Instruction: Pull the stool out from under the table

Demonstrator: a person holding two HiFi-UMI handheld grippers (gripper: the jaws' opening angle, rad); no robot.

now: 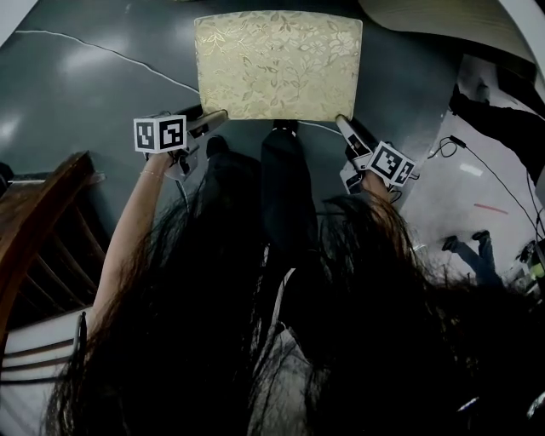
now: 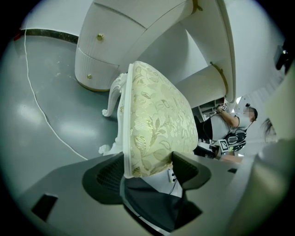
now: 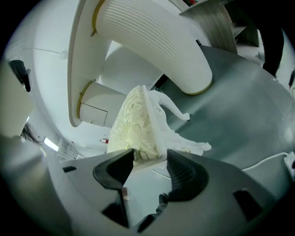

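Clamping the stool's two near seat corners, the left gripper and right gripper each had jaws closed on the cushion edge. The stool stood on the floor, near the table. It looked stiff-framed, soft-topped and probably light, best held by the rigid seat rim.

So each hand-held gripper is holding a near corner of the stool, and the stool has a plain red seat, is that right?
Not quite. The seat is not plain red: the stool has a cream seat with a leafy floral pattern, as the head view shows. The rest holds: the left hand-held gripper and the right hand-held gripper each hold a near corner.
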